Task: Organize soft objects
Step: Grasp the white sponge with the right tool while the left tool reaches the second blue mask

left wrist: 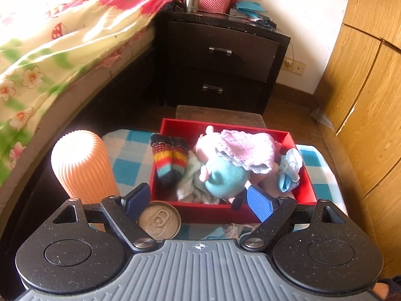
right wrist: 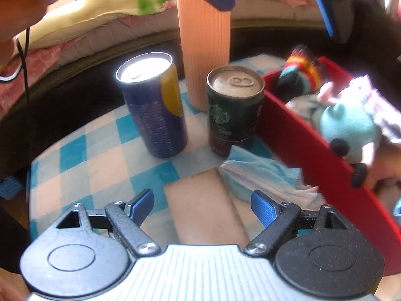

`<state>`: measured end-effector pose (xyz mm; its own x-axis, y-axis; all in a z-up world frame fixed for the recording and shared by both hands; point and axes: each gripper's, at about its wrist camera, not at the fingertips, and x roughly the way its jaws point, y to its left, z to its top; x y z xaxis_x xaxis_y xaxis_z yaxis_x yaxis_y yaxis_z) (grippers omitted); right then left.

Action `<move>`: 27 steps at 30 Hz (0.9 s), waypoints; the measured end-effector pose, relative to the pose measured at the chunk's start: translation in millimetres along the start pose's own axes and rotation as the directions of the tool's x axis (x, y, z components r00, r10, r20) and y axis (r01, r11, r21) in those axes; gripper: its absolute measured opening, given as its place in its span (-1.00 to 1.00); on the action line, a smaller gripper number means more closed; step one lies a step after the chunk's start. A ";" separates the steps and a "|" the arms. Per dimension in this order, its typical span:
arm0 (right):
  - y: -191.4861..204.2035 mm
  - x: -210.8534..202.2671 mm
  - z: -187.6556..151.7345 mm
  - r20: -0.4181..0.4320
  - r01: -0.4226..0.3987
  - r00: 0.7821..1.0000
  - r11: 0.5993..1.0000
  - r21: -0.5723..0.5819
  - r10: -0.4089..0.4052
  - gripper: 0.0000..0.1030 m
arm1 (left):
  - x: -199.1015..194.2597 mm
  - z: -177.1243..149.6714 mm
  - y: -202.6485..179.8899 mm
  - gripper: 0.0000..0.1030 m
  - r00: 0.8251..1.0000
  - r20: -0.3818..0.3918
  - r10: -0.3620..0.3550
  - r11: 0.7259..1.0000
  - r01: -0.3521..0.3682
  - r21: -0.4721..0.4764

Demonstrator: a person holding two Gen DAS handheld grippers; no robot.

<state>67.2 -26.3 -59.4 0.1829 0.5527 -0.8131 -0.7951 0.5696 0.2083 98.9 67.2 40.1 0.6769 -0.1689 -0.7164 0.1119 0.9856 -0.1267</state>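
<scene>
**Picking up the last soft item beside the box**

I hold both grippers spread wide with nothing between the fingers. The left gripper [left wrist: 199,200] hovers over the near wall of the red rectangular box [left wrist: 304,188], which already holds a rainbow-striped knitted sock [left wrist: 169,156], a pink-and-teal plush doll [left wrist: 223,175], a pink crocheted hat [left wrist: 246,149] and a pale blue cloth [left wrist: 289,169]. The right gripper [right wrist: 201,207] is low over the blue-and-white checked tabletop [right wrist: 100,165].

One soft thing remains outside, in my judgement — the light blue disposable face mask [right wrist: 258,175], lying flat just beside the box wall and touching the base of the dark green coffee can [right wrist: 234,110].

Procedure I would follow with the right gripper:
- Approach the mask's crumpled middle, not its flat edge.
- Keep clear of the green can and the blue-and-yellow drink can [right wrist: 156,110] — both could tip.
- Press the fingers down lightly, then close, gathering a fold.
- Lift over the red wall before releasing.

The ribbed peach cylinder [right wrist: 204,47] stands well behind.
</scene>
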 end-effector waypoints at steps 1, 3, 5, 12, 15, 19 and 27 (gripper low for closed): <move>-1.6 0.7 -0.6 -0.007 -0.014 1.000 1.000 0.001 0.014 0.23 | -0.5 0.2 0.2 0.60 1.000 0.001 -0.003 1.000 0.003 0.001; -2.1 1.7 -2.3 -0.021 -0.015 1.000 1.000 -0.020 0.015 0.23 | -1.9 -0.4 0.5 0.60 1.000 0.002 -0.006 1.000 0.006 0.000; -3.5 6.0 -4.0 -0.043 -0.020 0.999 1.000 -0.020 0.019 0.23 | -2.3 -2.3 0.9 0.60 1.000 -0.004 -0.013 1.000 0.013 -0.006; 5.9 17.9 -11.1 -0.095 -0.006 0.995 0.998 -0.063 0.000 0.18 | 6.2 -11.4 1.7 0.60 0.999 -0.053 0.007 1.000 -0.006 0.026; 7.2 13.1 -10.7 -0.109 0.048 0.993 0.998 -0.040 -0.052 -0.28 | 16.6 -16.6 -0.4 0.60 0.995 -0.097 0.023 0.997 -0.016 0.070; -1.4 -0.5 -24.6 -0.152 0.055 0.987 0.998 0.038 -0.048 -0.29 | 34.2 -29.4 -11.3 0.60 0.986 -0.167 0.028 0.989 -0.003 0.150; -21.8 -52.3 -75.2 -0.191 0.061 0.981 0.979 0.195 -0.023 -0.29 | 51.3 -43.6 -49.7 0.57 0.979 -0.201 0.031 0.944 0.038 0.329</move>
<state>31.4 -113.4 -62.2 0.0873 0.4129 -0.9066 -0.6543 0.7100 0.2603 96.3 9.3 -20.3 0.5199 -0.1364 -0.8433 0.3708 0.9254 0.0789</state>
